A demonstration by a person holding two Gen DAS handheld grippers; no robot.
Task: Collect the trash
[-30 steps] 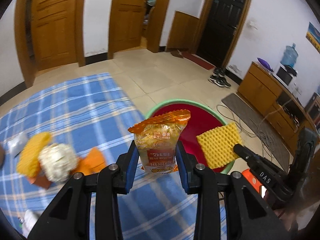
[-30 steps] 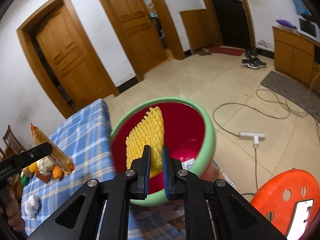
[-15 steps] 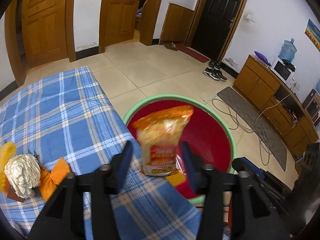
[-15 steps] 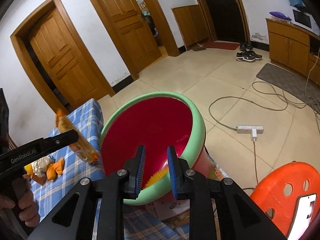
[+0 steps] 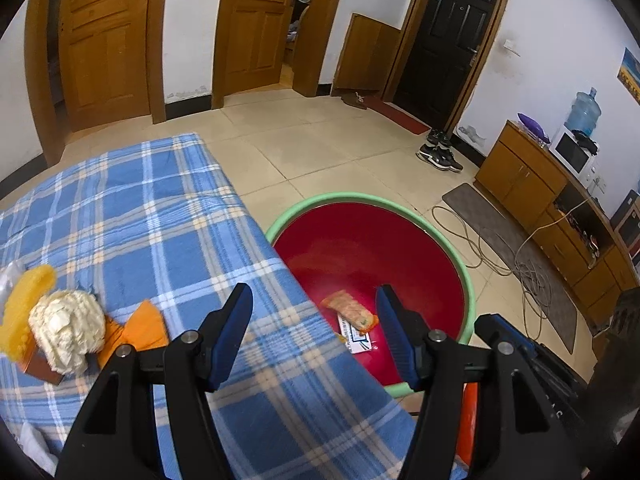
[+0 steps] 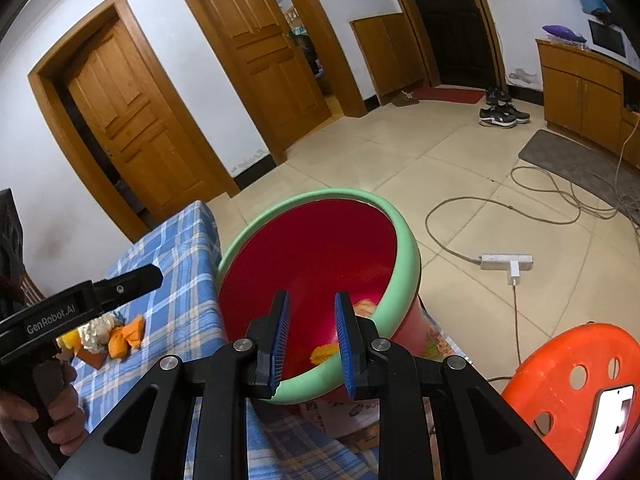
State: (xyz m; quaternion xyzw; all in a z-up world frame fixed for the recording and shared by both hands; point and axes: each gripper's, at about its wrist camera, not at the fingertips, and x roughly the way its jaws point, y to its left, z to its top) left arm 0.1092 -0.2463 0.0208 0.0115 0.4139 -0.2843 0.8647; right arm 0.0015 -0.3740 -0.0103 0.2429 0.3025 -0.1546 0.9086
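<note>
Both scraps now lie in my basin; left gripper jaws are opening, right gripper fingers apart, both empty.

White walls are enclosing a room with a beige tiled floor. Two wooden doors are standing in the far wall, one more doorway opening between them, and a dark door is sitting further right. A wooden cabinet is running along the right wall, carrying a water jug and a microwave. Sneakers are lying near the dark door. A grey mat and loose cables are lying on the floor, a power strip among them. An orange plastic stool is standing at lower right.
</note>
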